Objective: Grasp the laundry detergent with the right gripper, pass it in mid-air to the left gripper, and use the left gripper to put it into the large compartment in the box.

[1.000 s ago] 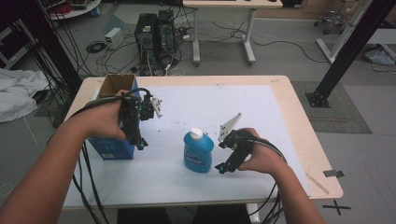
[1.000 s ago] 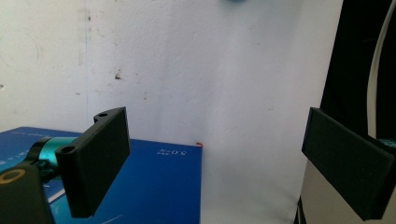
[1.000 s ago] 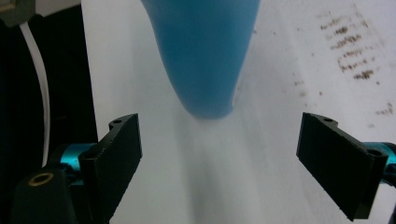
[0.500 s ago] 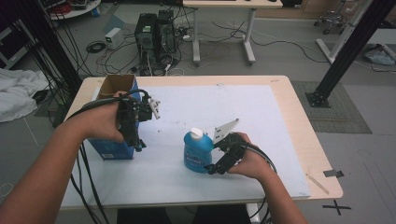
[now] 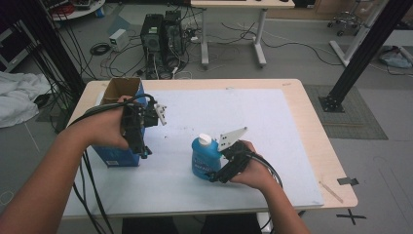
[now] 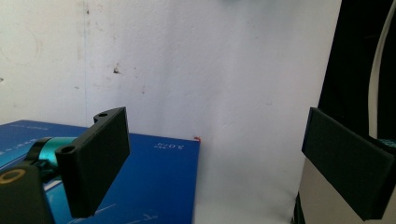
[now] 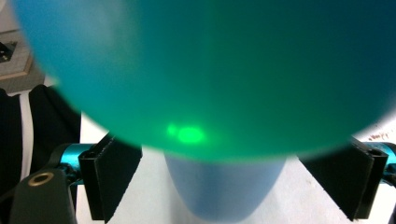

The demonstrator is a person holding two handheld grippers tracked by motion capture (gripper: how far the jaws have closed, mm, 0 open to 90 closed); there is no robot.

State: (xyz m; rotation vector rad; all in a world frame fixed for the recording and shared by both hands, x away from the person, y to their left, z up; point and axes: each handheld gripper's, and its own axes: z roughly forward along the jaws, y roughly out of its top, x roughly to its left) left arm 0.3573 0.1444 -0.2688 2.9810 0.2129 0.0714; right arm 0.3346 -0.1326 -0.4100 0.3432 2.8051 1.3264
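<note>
A blue bottle (image 5: pixel 201 160) with a white cap (image 5: pixel 205 139) stands upright on the white mat (image 5: pixel 253 126), near the table's front middle. My right gripper (image 5: pixel 214 173) reaches it from the right. In the right gripper view the bottle (image 7: pixel 210 70) is close and blurred, and the right gripper (image 7: pixel 233 186) is open, one jaw on each side with gaps showing. My left gripper (image 5: pixel 144 151) hovers at the right side of a blue box (image 5: pixel 116 157) with an open cardboard top. In the left gripper view the left gripper (image 6: pixel 224 172) is open and empty, with the box (image 6: pixel 154 186) below.
The mat covers most of the wooden table (image 5: pixel 311 122). Cables trail from both grippers over the table's front edge. Computer towers (image 5: pixel 163 34) and a desk stand on the floor beyond. A black frame post (image 5: pixel 363 53) rises at the right.
My right gripper has moved left to the bottle, which now stands between its jaws. The left gripper has hardly moved.
</note>
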